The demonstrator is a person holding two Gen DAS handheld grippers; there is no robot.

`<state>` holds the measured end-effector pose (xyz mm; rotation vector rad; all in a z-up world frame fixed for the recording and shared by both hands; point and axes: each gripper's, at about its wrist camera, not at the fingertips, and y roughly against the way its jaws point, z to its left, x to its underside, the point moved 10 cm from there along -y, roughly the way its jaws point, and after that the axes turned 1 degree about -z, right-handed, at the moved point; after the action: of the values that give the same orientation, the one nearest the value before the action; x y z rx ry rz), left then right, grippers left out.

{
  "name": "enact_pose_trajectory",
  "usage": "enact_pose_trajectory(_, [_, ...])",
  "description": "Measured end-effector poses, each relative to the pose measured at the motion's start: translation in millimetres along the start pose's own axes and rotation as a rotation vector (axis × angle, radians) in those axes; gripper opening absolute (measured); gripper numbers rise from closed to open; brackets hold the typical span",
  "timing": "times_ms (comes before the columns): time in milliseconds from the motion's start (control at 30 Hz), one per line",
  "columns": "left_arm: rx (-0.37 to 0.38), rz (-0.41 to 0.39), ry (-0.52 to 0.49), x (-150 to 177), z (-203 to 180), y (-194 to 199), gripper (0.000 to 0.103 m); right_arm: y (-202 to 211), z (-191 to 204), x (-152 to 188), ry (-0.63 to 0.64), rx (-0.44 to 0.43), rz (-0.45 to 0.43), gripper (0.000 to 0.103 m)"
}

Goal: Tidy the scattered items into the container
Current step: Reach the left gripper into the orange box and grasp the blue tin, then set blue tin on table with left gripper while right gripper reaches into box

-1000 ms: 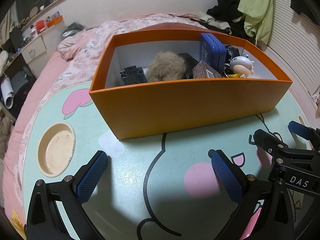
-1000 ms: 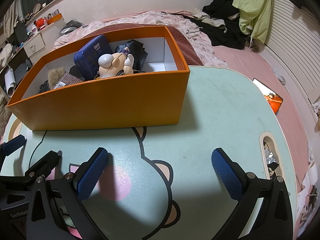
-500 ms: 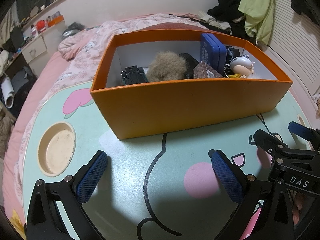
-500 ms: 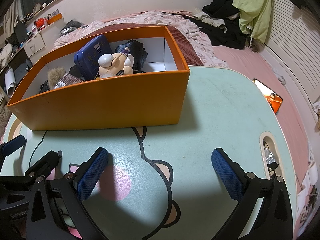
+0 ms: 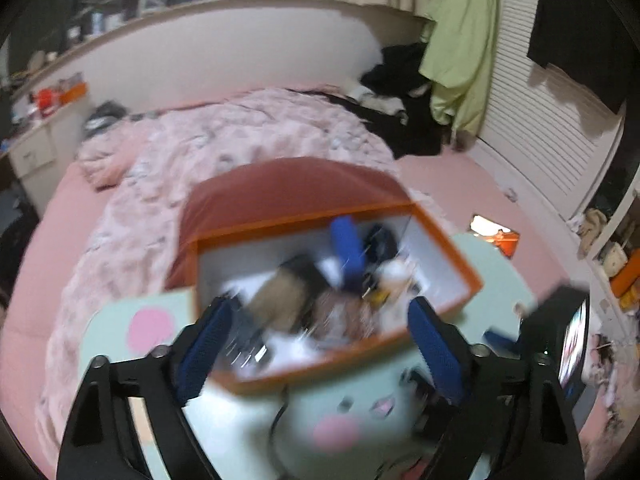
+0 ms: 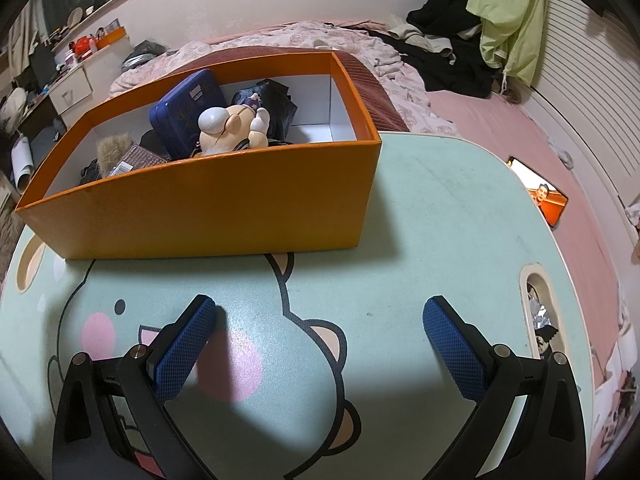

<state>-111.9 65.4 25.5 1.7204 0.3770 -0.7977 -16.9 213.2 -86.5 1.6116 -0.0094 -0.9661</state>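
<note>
On the mint-green cartoon-printed desk (image 6: 440,216) stands the orange box (image 6: 208,212), its near wall facing the right wrist camera. Inside it, from left to right, lie a tuft of brown fur (image 6: 114,148), a small brown patterned packet (image 6: 136,159), a dark blue tin (image 6: 188,110) leaning upright, a cream plush figure (image 6: 230,130) and a dark crumpled bag (image 6: 276,104); the box's right end shows bare white floor. The left gripper (image 5: 320,332) hangs over the box in a blurred view, its jaws just having been closing, yet apart with nothing between them. The right gripper (image 6: 320,334) hovers above bare desk, jaws wide apart and empty. A pink quilted bed (image 6: 304,36) lies behind.
</note>
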Motion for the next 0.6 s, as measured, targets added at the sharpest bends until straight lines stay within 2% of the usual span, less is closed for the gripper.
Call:
enact_pose_trajectory(67, [0.021, 0.043, 0.006, -9.7, -6.7, -22.3, 0.063, 1.0, -1.3, 1.0, -0.007, 0.003, 0.000, 0.103])
enact_pose_trajectory(167, [0.010, 0.093, 0.023, -20.3, -8.7, -58.6, 0.061, 3.0, -0.4, 0.6, -0.017, 0.007, 0.000, 0.103])
enact_pose_trajectory(200, [0.001, 0.107, 0.034, -19.9, -10.9, -68.3, 0.056, 1.0, 0.6, 0.6, -0.019, 0.006, 0.000, 0.103])
enact_pose_trajectory(233, [-0.005, 0.128, 0.042, -17.2, -11.0, -78.2, 0.051, 0.9, 0.4, 0.9, -0.019, 0.005, 0.000, 0.103])
enact_pose_trajectory(267, [-0.003, 0.148, 0.045, -13.3, -11.1, -84.4, 0.034, 1.0, 0.3, 1.1, -0.020, 0.005, 0.000, 0.103])
enact_pose_trajectory(300, [-0.003, 0.183, 0.051, -8.0, -10.7, -92.9, 0.021, 1.0, 0.0, 1.5, -0.030, 0.010, 0.000, 0.103])
enact_pose_trajectory(367, [0.013, 0.211, 0.062, -0.6, -11.1, -100.2, 0.020, 1.3, 0.5, 1.7, -0.032, 0.011, 0.000, 0.103])
enact_pose_trajectory(433, [0.026, 0.203, 0.077, 0.9, -9.3, -99.5, 0.020, 1.2, 0.2, 1.9, -0.035, 0.012, 0.000, 0.103])
enact_pose_trajectory(600, [0.075, 0.109, 0.086, -10.8, -6.2, -69.3, 0.020, 1.7, 1.4, 4.1, -0.034, 0.007, -0.002, 0.103])
